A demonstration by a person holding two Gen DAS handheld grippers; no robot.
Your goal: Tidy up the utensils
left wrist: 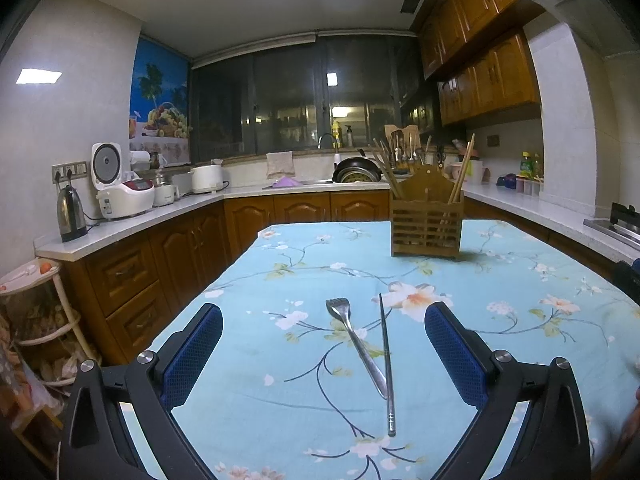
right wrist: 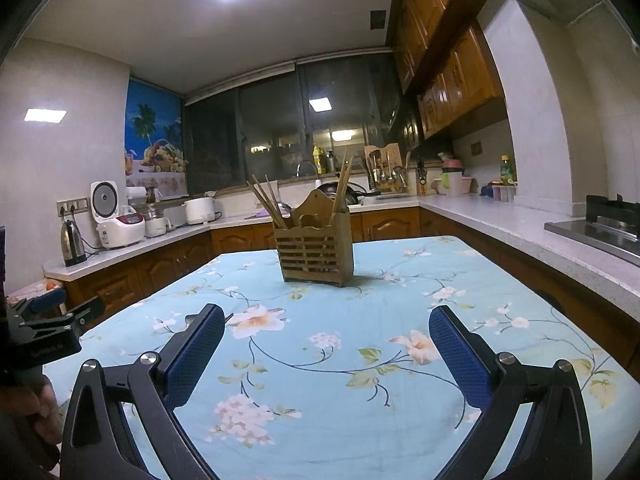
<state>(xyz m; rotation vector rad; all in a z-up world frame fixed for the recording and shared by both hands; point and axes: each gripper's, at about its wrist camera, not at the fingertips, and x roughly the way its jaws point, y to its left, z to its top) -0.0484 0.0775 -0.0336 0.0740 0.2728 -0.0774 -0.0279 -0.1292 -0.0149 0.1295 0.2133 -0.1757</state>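
Note:
A metal fork [left wrist: 357, 344] and a single metal chopstick [left wrist: 387, 364] lie on the blue floral tablecloth [left wrist: 280, 272], crossing near their handle ends. My left gripper [left wrist: 323, 320] is open and empty, its blue pads either side of them and above the cloth. A wooden slatted utensil holder [left wrist: 426, 224] with several wooden chopsticks stands at the far side of the table; it also shows in the right wrist view [right wrist: 318, 252]. My right gripper [right wrist: 326, 322] is open and empty over bare cloth, facing the holder. The left gripper's body [right wrist: 48, 328] shows at the left edge.
Kitchen counters wrap around the table: a kettle [left wrist: 71, 214] and rice cooker [left wrist: 120, 190] at left, a sink with a wok [left wrist: 356, 172] at the back, a stove [right wrist: 604, 224] at right. A rack [left wrist: 40, 320] stands left of the table.

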